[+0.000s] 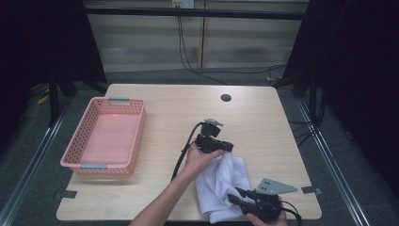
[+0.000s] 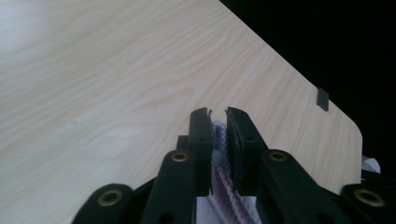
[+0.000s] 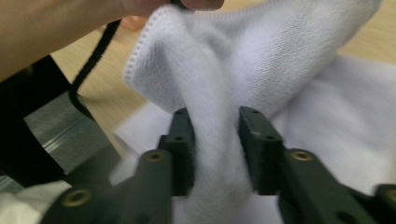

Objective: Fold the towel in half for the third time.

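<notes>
A white towel lies crumpled on the wooden table near its front right corner. My left gripper, held in a hand, stands at the towel's upper edge; in the left gripper view its jaws are nearly together with a ribbed towel edge pinched between them. My right gripper reaches into the towel from the front right corner. In the right gripper view a thick fold of towel runs up between its jaws, which stand apart without squeezing the fold narrower.
A pink perforated basket sits at the table's left side with nothing in it. A round cable hole is near the far edge. Black cables trail from both grippers, and the table's right edge lies close to the towel.
</notes>
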